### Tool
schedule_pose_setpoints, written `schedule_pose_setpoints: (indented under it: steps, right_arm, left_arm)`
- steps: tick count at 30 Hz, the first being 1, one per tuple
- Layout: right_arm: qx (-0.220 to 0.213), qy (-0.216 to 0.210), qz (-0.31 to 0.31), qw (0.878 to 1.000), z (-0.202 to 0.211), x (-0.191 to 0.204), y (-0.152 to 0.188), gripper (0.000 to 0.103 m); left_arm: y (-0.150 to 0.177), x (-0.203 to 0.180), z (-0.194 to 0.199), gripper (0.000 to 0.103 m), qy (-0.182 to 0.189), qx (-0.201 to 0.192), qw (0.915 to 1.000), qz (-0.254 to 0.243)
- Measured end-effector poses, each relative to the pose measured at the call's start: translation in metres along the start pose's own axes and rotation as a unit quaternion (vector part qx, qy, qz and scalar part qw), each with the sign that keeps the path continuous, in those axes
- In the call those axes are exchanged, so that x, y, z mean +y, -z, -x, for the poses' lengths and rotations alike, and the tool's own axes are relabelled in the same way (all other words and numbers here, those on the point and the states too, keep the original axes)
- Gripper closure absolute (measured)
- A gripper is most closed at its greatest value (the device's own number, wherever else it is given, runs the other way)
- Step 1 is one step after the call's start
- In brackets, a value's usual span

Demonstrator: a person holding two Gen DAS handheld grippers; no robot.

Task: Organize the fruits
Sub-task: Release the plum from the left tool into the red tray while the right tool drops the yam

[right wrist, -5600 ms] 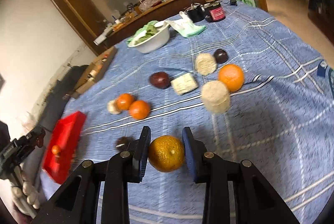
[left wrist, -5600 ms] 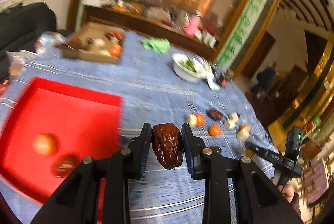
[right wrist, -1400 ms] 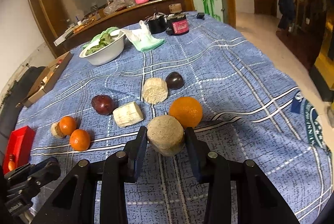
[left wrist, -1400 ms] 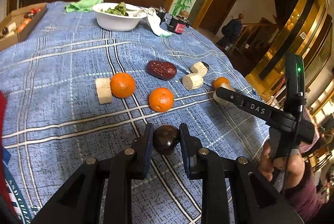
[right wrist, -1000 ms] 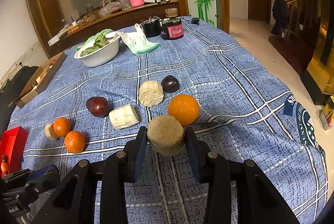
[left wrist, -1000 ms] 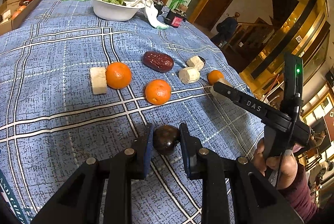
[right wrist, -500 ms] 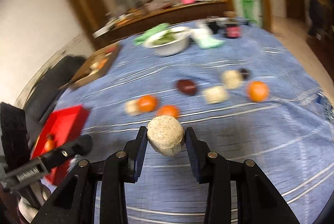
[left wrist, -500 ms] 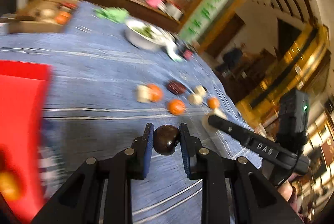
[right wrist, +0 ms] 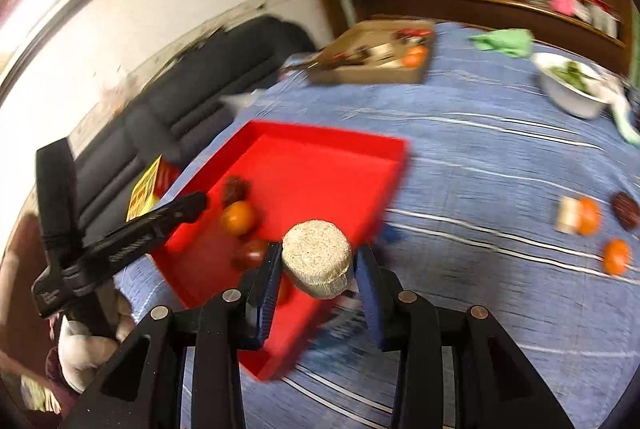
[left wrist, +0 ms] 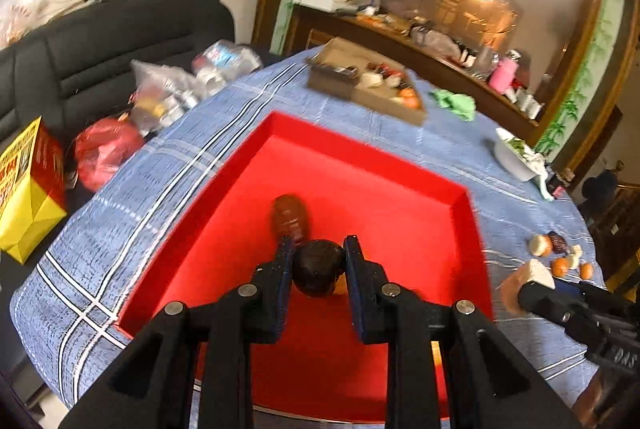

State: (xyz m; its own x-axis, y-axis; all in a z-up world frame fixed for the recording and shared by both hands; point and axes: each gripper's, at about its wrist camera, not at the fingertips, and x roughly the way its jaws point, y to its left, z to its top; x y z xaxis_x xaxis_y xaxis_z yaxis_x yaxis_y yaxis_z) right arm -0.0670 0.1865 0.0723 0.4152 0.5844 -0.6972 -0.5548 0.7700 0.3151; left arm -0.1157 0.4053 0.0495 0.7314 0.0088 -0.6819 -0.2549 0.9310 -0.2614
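Note:
My left gripper (left wrist: 318, 269) is shut on a dark round fruit (left wrist: 318, 271) and holds it above the red tray (left wrist: 400, 197). In the tray lie a brown date (left wrist: 290, 217) and an orange, mostly hidden behind the fruit. My right gripper (right wrist: 316, 267) is shut on a beige cylinder-shaped piece (right wrist: 316, 263) over the tray's near right edge (right wrist: 360, 229). The right wrist view shows an orange (right wrist: 238, 217), a dark date (right wrist: 236, 189) and a reddish fruit (right wrist: 252, 253) in the tray. More oranges (right wrist: 616, 257) and pieces lie on the cloth to the right.
A blue checked cloth (left wrist: 160, 173) covers the table. A cardboard box (left wrist: 368, 85), a green rag (left wrist: 456, 105) and a white bowl (right wrist: 572, 85) stand at the far side. Bags (left wrist: 168, 97) and a black sofa (left wrist: 100, 45) lie beyond the table's left edge.
Both grippers have swung left from the loose fruit to the red tray, each still holding its item. The left one is now over the tray, the right one at its edge.

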Motion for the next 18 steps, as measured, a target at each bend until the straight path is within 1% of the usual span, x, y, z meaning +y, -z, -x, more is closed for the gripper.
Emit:
schedule_pose_setpoints:
  steps: [4,7,8,9,10,11,13,15,17,18]
  right_arm:
    - [0.017,0.012,0.035,0.999,-0.029,0.029,-0.003,0.062]
    - [0.02,0.041,0.049,0.998,-0.045,0.032,-0.009,0.062]
    - [0.021,0.054,0.053,0.997,-0.05,0.032,-0.01,0.062]
    - [0.023,0.059,0.054,0.997,-0.055,0.032,-0.011,0.062]
    - [0.025,0.056,0.052,0.997,-0.057,0.03,-0.012,0.06]
    - [0.028,0.049,0.046,0.997,-0.06,0.028,-0.012,0.058]
    - [0.024,0.043,0.04,0.998,-0.057,0.027,-0.013,0.048]
    - [0.015,0.043,0.037,0.998,-0.051,0.026,-0.014,0.048]
    - [0.0,0.044,0.032,0.999,-0.037,0.024,-0.013,0.048]
    - [-0.007,0.045,0.028,0.999,-0.029,0.021,-0.013,0.048]
  left_arm:
    - [0.0,0.01,-0.007,0.079,0.005,0.007,0.9999,0.015]
    - [0.001,0.013,-0.007,0.077,0.018,0.006,0.9995,0.026]
    - [0.001,0.015,-0.007,0.075,0.023,0.005,0.9993,0.027]
    - [0.001,0.014,-0.006,0.072,0.027,0.003,0.9993,0.027]
    - [0.0,0.016,-0.006,0.065,0.029,0.002,0.9992,0.028]
    - [0.0,0.016,-0.004,0.061,0.035,0.0,0.9989,0.031]
    - [-0.001,0.017,-0.001,0.06,0.044,-0.002,0.9984,0.036]
    - [-0.001,0.018,0.004,0.058,0.057,-0.007,0.9973,0.045]
    - [-0.003,0.02,0.012,0.053,0.067,-0.015,0.996,0.057]
    - [-0.003,0.021,0.015,0.052,0.073,-0.019,0.9952,0.062]
